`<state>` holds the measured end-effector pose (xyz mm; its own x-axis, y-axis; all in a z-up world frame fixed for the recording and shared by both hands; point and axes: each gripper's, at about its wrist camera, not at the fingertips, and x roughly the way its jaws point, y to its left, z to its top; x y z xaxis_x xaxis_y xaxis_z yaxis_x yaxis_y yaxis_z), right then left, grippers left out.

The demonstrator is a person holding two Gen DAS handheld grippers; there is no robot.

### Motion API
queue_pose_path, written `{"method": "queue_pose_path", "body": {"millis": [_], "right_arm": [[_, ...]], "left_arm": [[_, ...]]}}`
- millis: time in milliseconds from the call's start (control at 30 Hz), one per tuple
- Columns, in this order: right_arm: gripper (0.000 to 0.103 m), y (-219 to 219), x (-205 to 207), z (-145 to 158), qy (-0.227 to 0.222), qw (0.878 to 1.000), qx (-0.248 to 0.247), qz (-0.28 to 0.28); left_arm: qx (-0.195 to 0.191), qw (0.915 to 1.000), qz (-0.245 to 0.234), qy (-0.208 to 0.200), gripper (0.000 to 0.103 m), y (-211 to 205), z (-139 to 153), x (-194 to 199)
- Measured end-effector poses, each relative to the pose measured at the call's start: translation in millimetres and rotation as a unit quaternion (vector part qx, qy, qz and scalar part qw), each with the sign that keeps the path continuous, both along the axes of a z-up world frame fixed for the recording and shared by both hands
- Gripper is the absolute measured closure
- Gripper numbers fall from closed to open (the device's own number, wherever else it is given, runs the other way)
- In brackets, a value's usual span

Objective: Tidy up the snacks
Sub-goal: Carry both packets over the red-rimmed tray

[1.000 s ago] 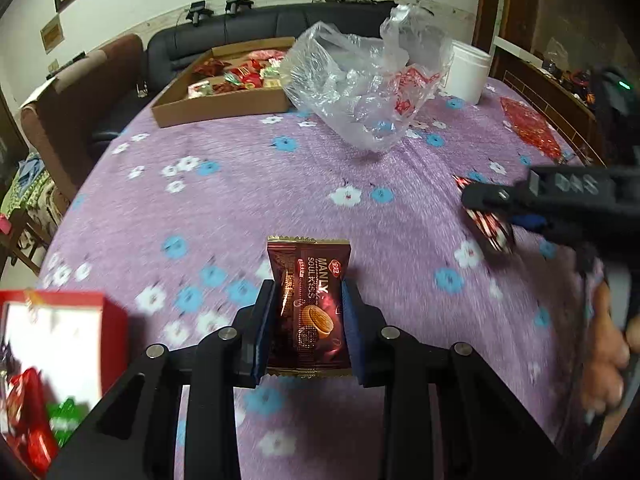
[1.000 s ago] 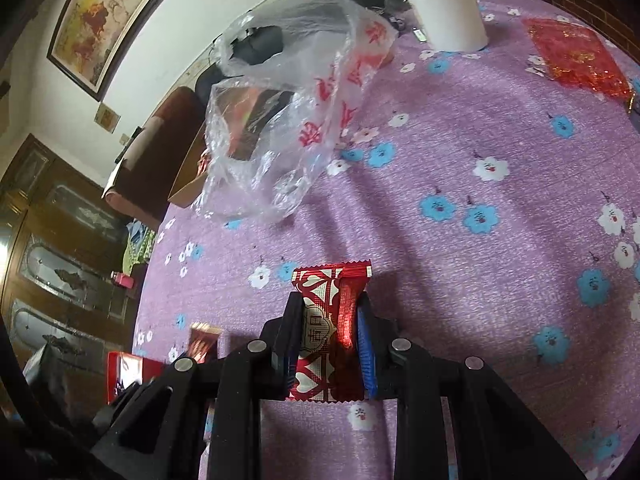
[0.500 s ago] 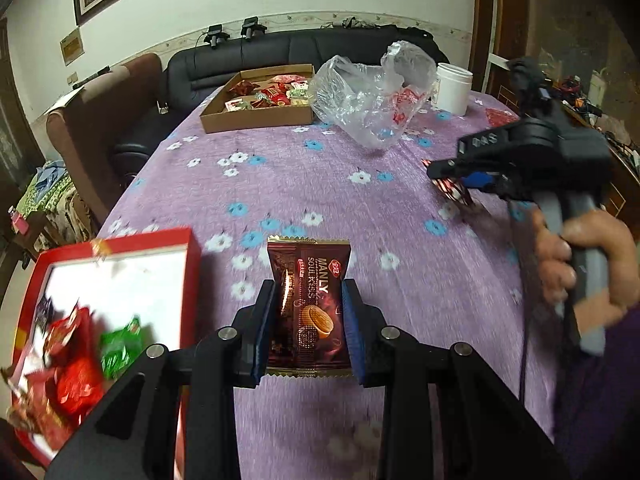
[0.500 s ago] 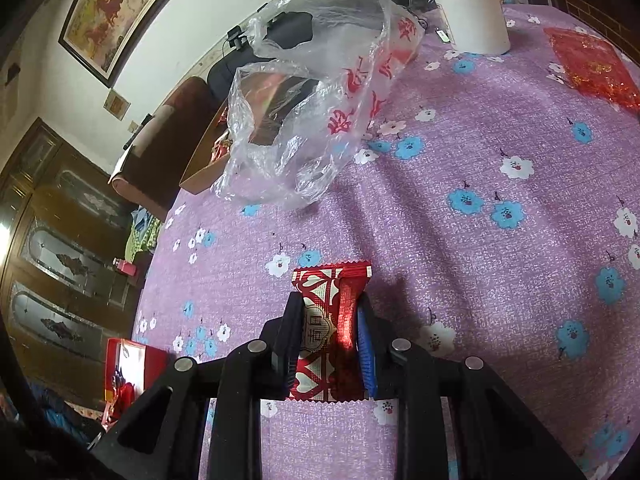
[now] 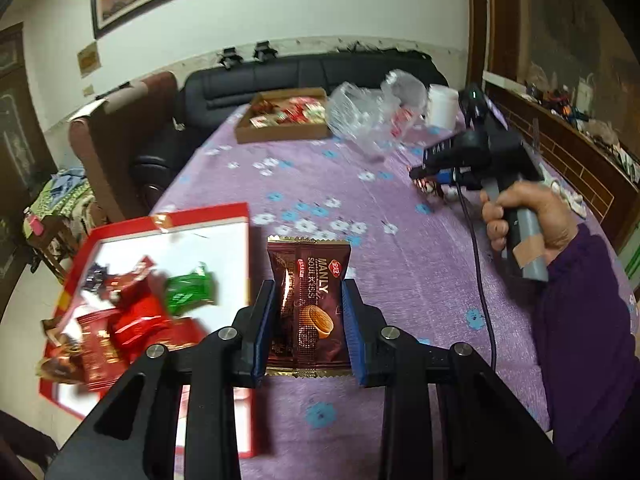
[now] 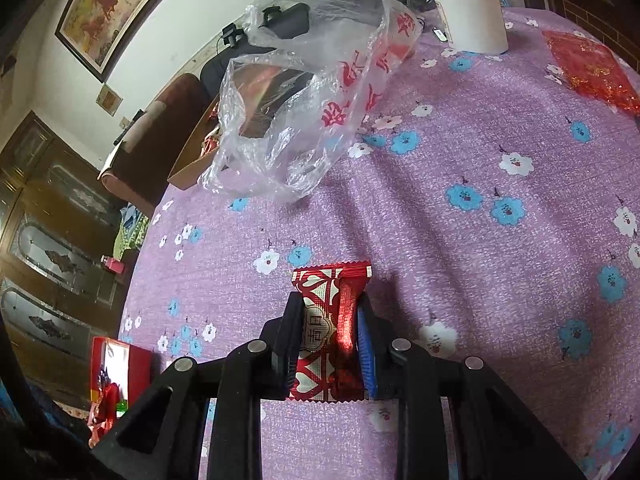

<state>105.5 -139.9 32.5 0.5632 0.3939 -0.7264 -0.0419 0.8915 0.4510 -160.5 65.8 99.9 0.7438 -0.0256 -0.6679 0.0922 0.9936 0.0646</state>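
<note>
Left claw (image 5: 307, 312) now beside red box (image 5: 240, 232)

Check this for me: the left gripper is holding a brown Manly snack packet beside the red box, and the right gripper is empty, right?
Not quite. The right gripper isn't empty: the right wrist view shows it shut on a red and white snack packet. The rest holds: the left gripper grips the brown Manly packet beside the red box.
</note>
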Motion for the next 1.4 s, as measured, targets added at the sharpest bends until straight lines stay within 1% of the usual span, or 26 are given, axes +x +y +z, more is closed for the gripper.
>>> {"method": "queue_pose_path", "body": {"millis": [100, 167, 333, 500, 600, 733, 900, 1033, 1133, 1233, 1400], "right_arm": [[0.078, 11.2, -7.6, 3.0, -0.016, 1.0, -0.001, 0.01], [0.078, 19.5, -15.1, 5.5, -0.017, 0.999, 0.018, 0.025], [0.078, 36.4, -37.4, 18.4, -0.036, 0.998, 0.008, 0.049], [0.078, 37.8, -53.1, 31.8, -0.051, 0.997, 0.019, 0.051], [0.078, 37.9, -58.3, 37.1, -0.051, 0.997, 0.027, 0.058], [0.078, 46.3, -64.7, 45.8, -0.055, 0.997, 0.016, 0.06], [0.078, 58.5, -78.0, 55.8, -0.062, 0.995, 0.023, 0.07], [0.078, 83.4, -93.3, 65.9, -0.072, 0.993, 0.016, 0.097], [0.078, 103.0, -102.6, 74.0, -0.074, 0.989, 0.025, 0.124], [0.078, 123.8, -111.8, 83.0, -0.084, 0.986, 0.028, 0.144], [0.078, 159.0, -122.2, 86.6, -0.087, 0.979, 0.028, 0.185]], "left_arm": [[-0.007, 0.9999, 0.008, -0.012, 0.074, 10.9, 8.0, -6.9], [-0.011, 0.9996, 0.012, -0.024, 0.074, 17.2, 12.6, -10.1], [-0.026, 0.9988, 0.015, -0.04, 0.074, 31.1, 16.7, -10.9], [-0.04, 0.9985, 0.015, -0.035, 0.074, 39.1, 11.5, -7.4], [-0.046, 0.9979, 0.014, -0.043, 0.074, 42.4, 11.5, -11.3], [-0.06, 0.9973, 0.018, -0.038, 0.074, 49.9, 12.4, -11.3], [-0.062, 0.9963, 0.028, -0.052, 0.073, 61.2, 18.0, -21.1], [-0.069, 0.9949, 0.045, -0.058, 0.073, 74.8, 20.5, -26.0], [-0.073, 0.9933, 0.064, -0.063, 0.073, 91.5, 22.4, -28.5], [-0.075, 0.9906, 0.091, -0.069, 0.073, 113.4, 24.0, -30.5], [-0.076, 0.9843, 0.141, -0.075, 0.073, 154.5, 23.1, -31.1]]}}
